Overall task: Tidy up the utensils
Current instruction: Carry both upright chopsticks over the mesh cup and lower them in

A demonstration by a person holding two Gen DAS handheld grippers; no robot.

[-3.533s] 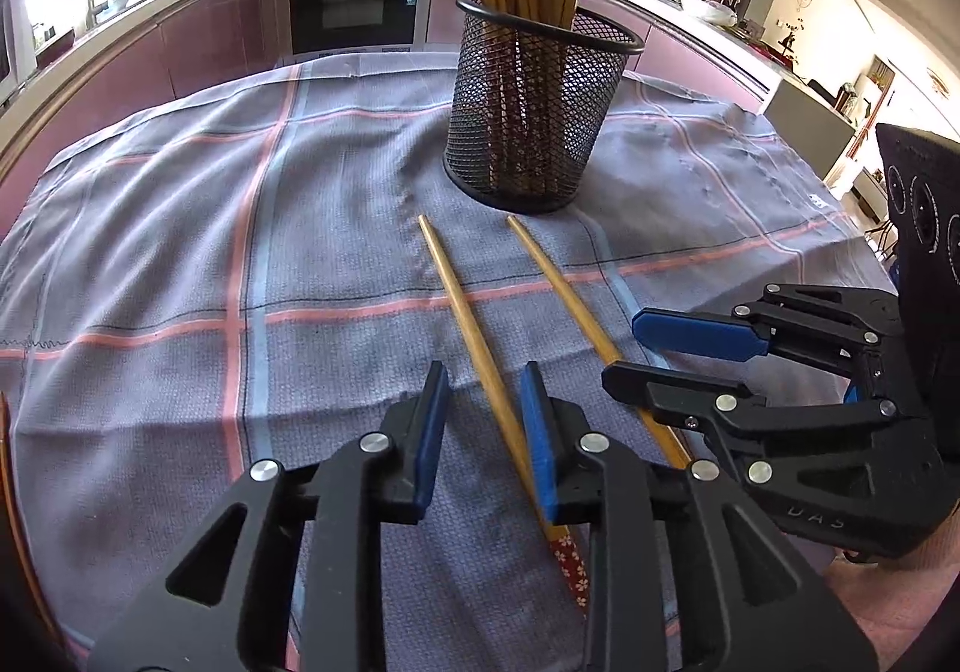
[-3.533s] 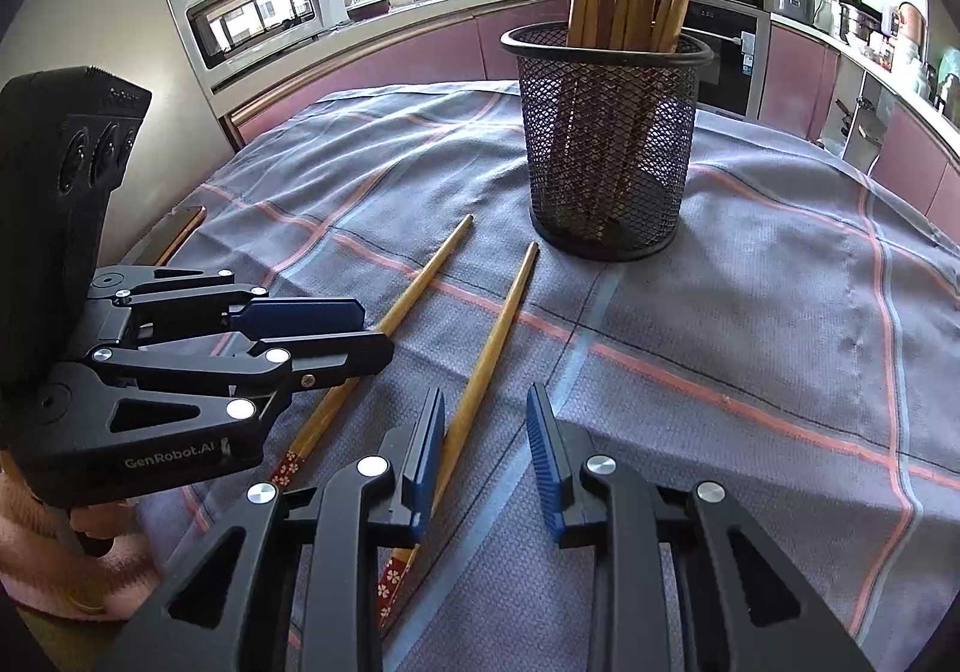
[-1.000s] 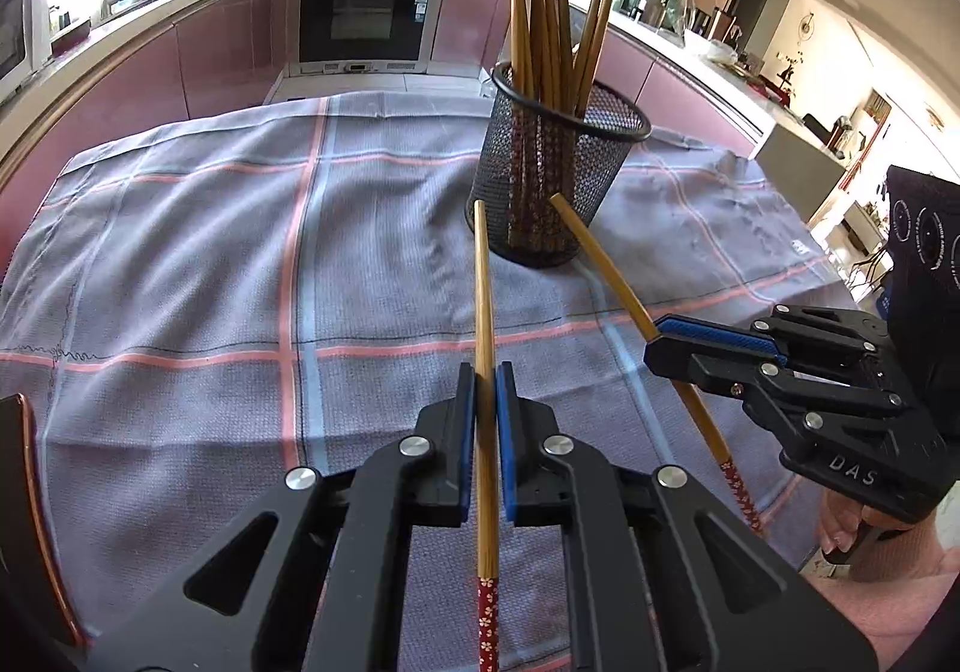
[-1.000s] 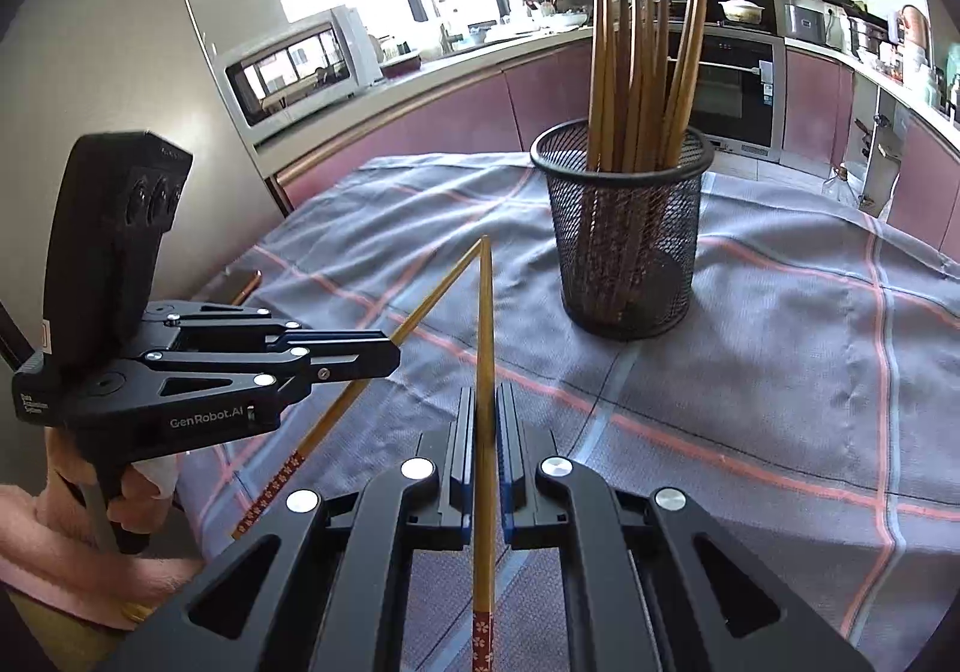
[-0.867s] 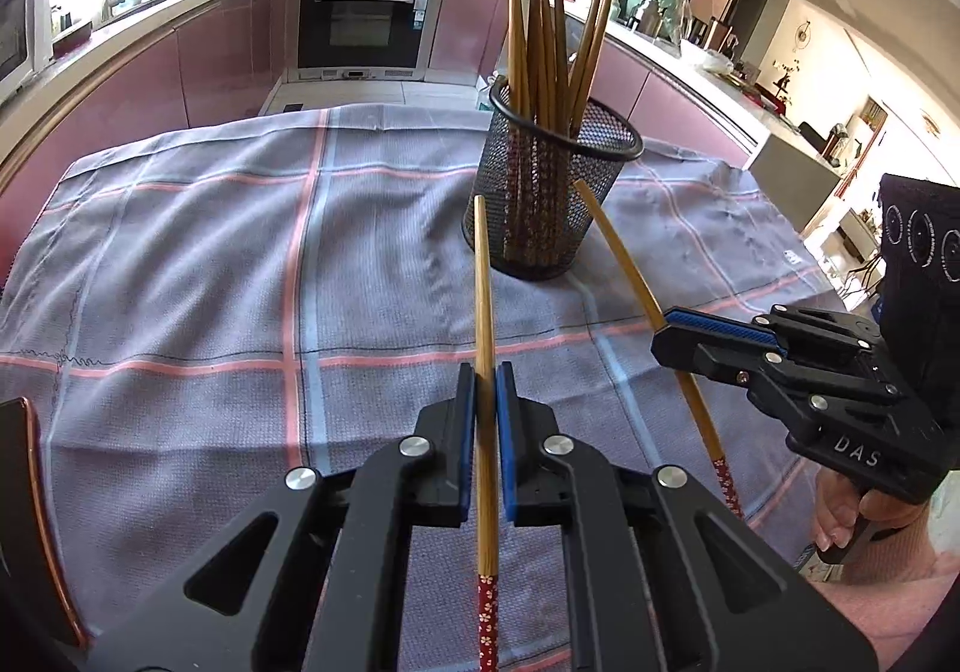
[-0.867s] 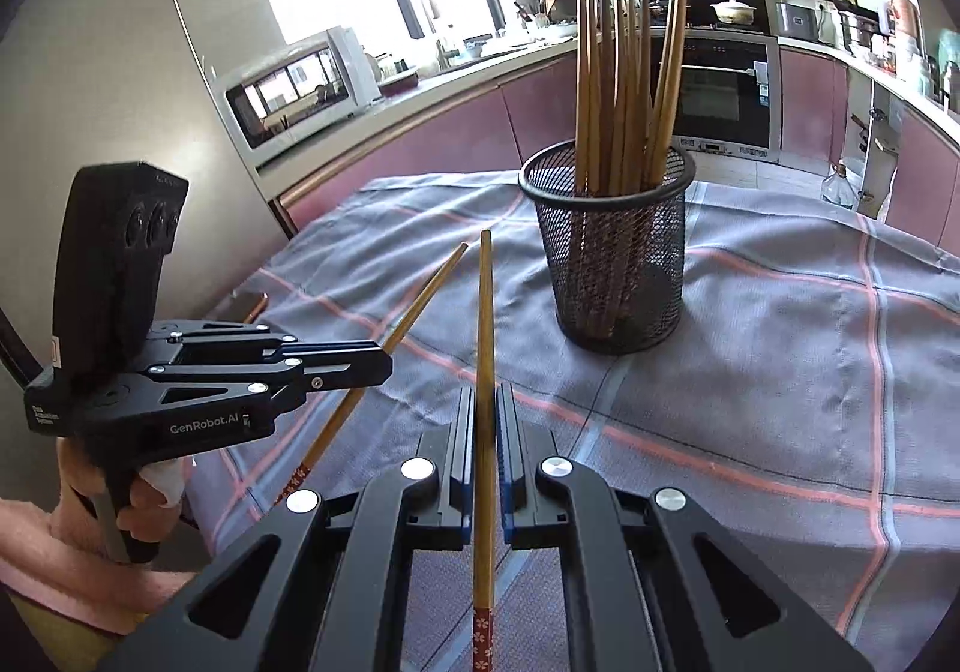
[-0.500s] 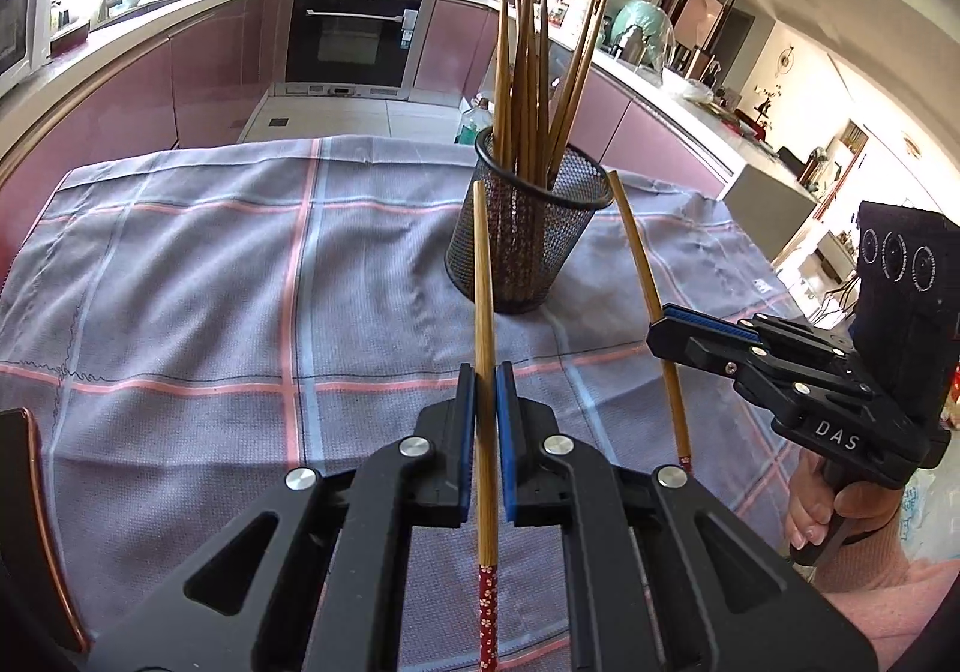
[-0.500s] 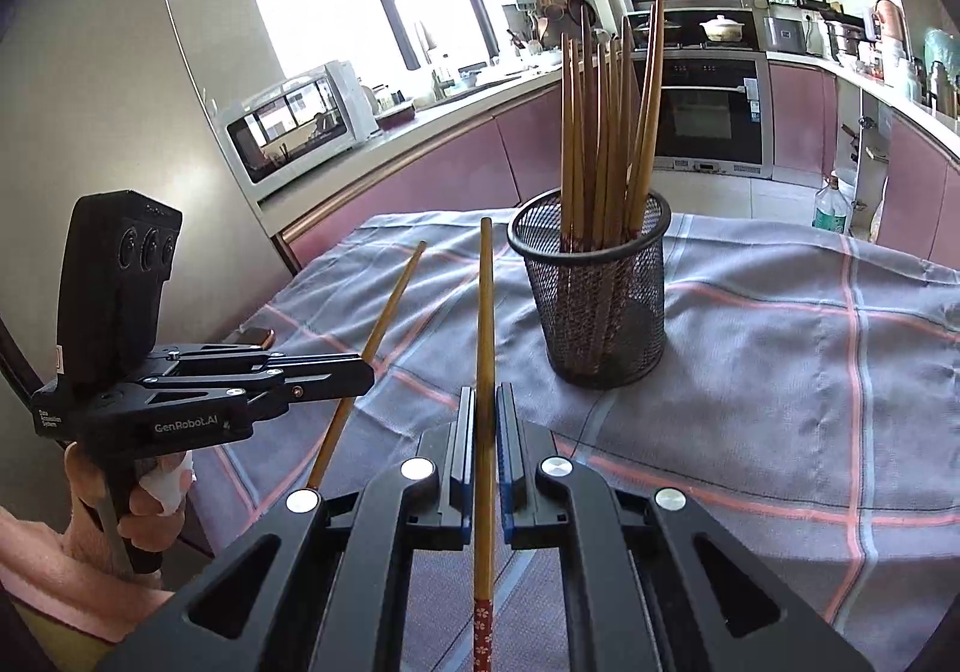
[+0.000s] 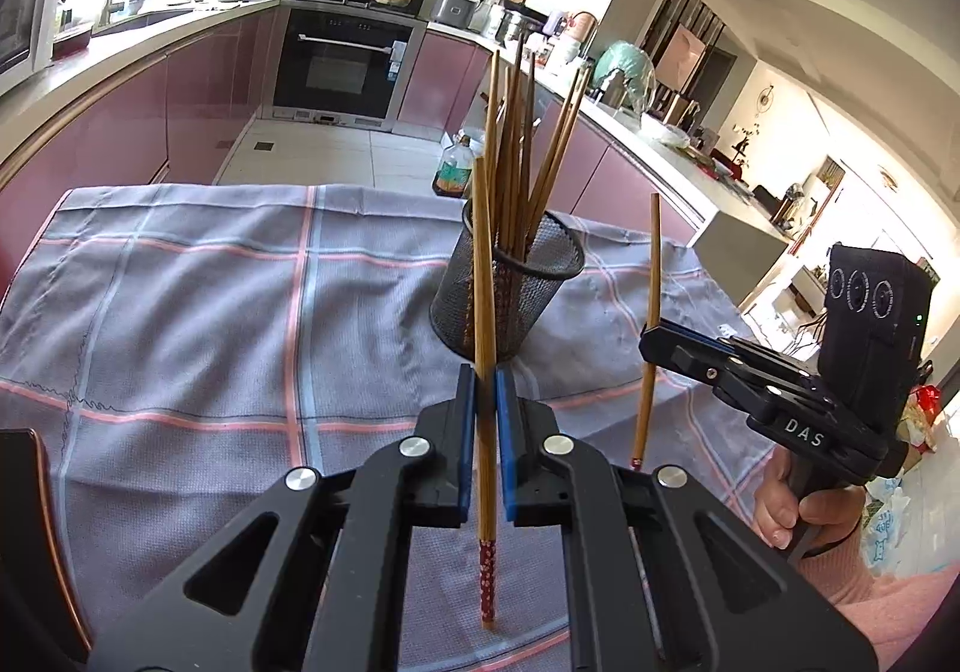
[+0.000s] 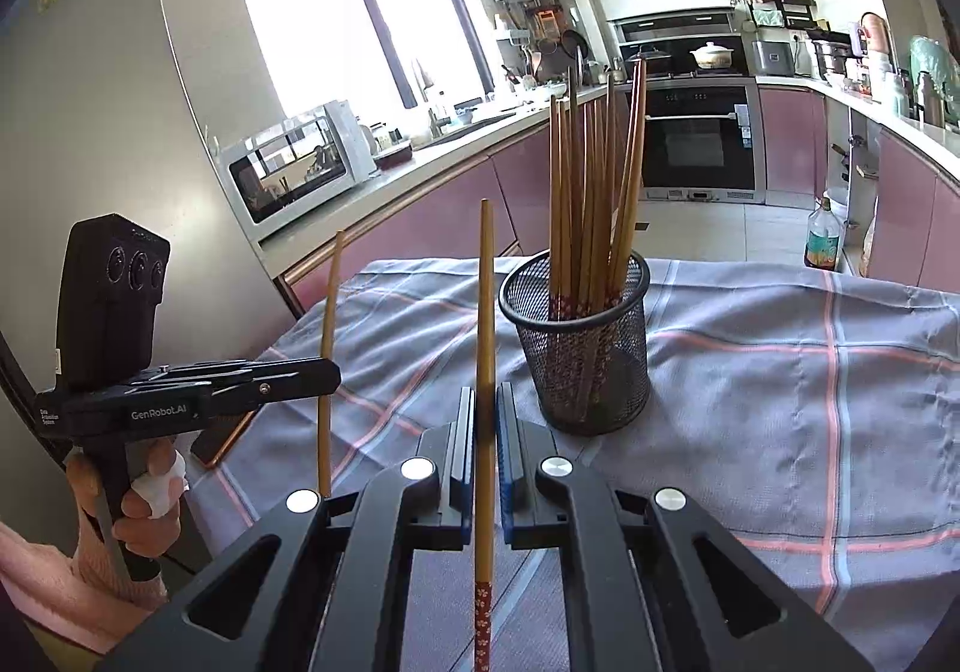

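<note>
Each chopstick (image 9: 485, 312) is light, stiff and slick, so a hold low on the shaft, just above the patterned end, looks right. Both are in the air short of the mesh holder (image 9: 507, 288): the left gripper (image 9: 486, 390) is clamped on one, the right gripper (image 10: 486, 414) on the other chopstick (image 10: 485, 312). Only the right wrist view shows a phone (image 10: 216, 438) lying on the cloth, left of the holder.

Two hand-held grippers (image 9: 485, 384) (image 10: 485, 408); two held chopsticks (image 9: 483, 312) (image 10: 485, 324); one mesh holder (image 10: 576, 348); chopsticks inside uncountable.
</note>
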